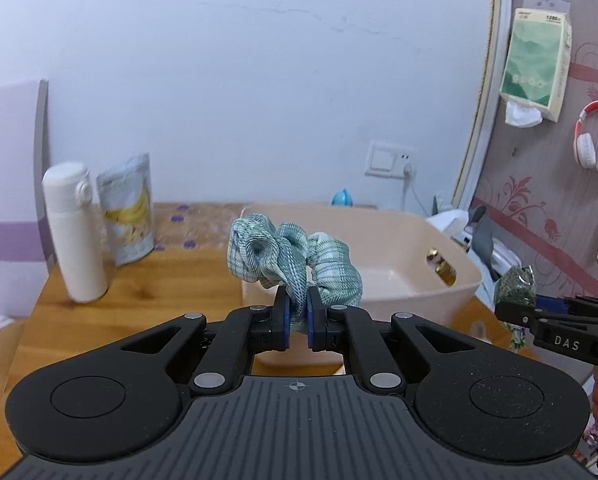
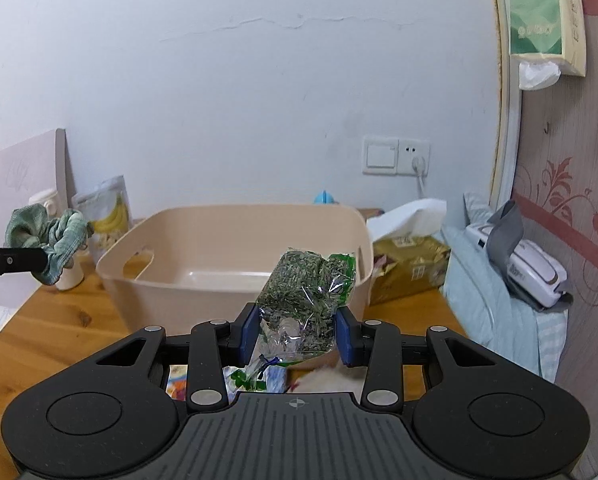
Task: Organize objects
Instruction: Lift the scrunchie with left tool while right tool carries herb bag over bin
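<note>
While hovering above the counter [image 1: 139,280], the left gripper [image 1: 298,320] is pinching a green plaid scrunchie [image 1: 295,256] before the beige bin [image 1: 419,264]. Rightward, the right gripper [image 2: 297,334] is clamping a bag of dried herbs [image 2: 307,292] over the bin's near rim.

Right claw [image 2: 296,334] clamped on a clear bag of green pellets [image 2: 307,292], before a beige tub [image 2: 235,224].

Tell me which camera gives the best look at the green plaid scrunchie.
The left wrist view: the scrunchie fills the centre, pinched in the left gripper, plaid clearly visible. The right wrist view shows it only small at the left edge.
</note>
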A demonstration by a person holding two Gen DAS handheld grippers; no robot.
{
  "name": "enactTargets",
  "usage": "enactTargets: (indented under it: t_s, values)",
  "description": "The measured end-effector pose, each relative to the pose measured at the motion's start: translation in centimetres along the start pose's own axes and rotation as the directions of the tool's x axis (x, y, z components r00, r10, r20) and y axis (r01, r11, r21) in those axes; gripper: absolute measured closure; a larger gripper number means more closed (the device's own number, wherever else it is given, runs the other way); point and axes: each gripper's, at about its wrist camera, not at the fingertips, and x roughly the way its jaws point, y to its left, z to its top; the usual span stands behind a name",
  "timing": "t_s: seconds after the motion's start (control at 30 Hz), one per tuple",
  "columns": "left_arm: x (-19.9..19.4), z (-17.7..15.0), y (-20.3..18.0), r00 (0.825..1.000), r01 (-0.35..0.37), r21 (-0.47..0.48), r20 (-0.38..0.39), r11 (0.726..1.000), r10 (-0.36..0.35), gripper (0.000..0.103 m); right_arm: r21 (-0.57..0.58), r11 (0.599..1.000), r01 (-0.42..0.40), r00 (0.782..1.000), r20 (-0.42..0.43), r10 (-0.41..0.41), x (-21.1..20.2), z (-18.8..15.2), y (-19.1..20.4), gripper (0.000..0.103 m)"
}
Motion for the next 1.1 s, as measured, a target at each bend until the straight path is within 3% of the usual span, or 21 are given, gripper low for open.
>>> enactTargets:
  t_s: [0.3,0.67,1.1]
  values:
    - [3.9,2.7,-2.2,1.000,0.013,0.036,0.010,0.999,-0.014,0.096,-0.007,1.000,-0.004,1.000,0.015,0.004,2.1,2.5,-0.8,0.065]
    - [11.0,2.8,-5.0,0.999,-0.004,0.106,-0.051,0.994,0.010,0.096,-0.037,0.999,-0.017,1.000,0.004,0.017,6.4,4.3,-0.7,0.065]
    - [17.1,0.2,-5.6,0.979,0.006,0.118,-0.205,0.993,0.019,0.096,-0.095,0.995,-0.038,0.994,-0.104,0.028,11.9,4.0,0.6,0.067]
